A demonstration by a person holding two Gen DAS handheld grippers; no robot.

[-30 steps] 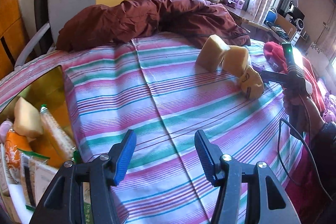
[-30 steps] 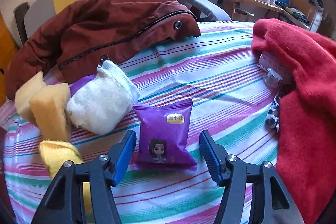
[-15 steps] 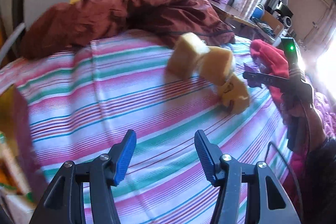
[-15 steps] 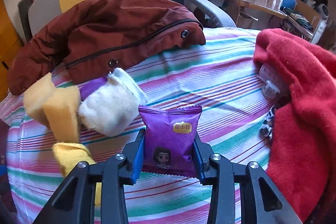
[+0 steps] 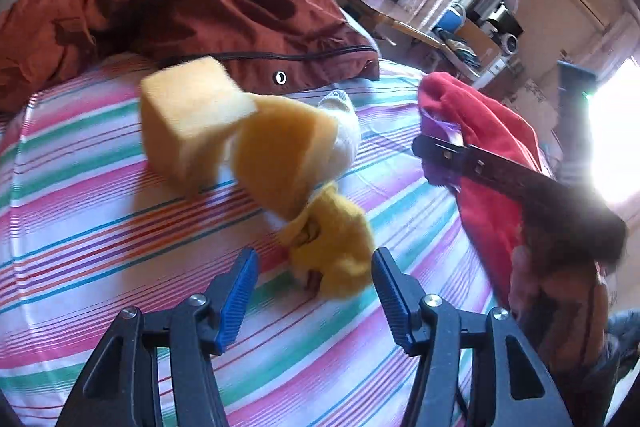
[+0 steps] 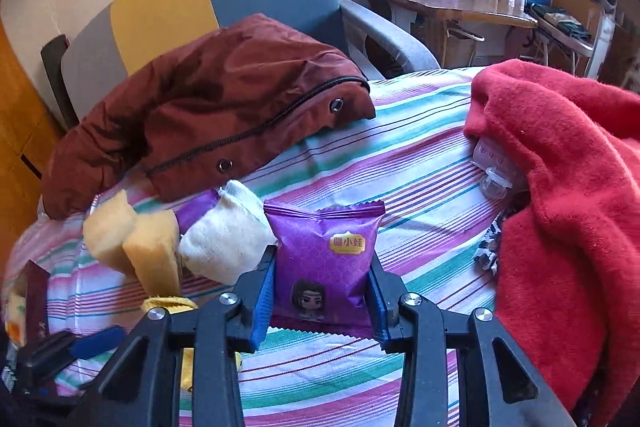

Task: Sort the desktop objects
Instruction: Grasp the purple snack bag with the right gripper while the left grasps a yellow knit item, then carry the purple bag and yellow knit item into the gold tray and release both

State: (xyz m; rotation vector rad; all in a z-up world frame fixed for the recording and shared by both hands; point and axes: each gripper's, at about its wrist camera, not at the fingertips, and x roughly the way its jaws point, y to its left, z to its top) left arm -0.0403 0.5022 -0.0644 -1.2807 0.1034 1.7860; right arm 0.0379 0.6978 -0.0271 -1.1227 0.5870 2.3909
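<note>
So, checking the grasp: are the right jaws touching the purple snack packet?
Touching. The right wrist view shows the right gripper pressing both sides of the purple snack packet.

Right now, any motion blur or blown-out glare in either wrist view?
Left wrist view: motion blur smears the sponge blocks and yellow cloth; the window glare at right is blown out, washing over the right claw. Right wrist view: sharp, evenly lit, purple snack packet readable.
</note>
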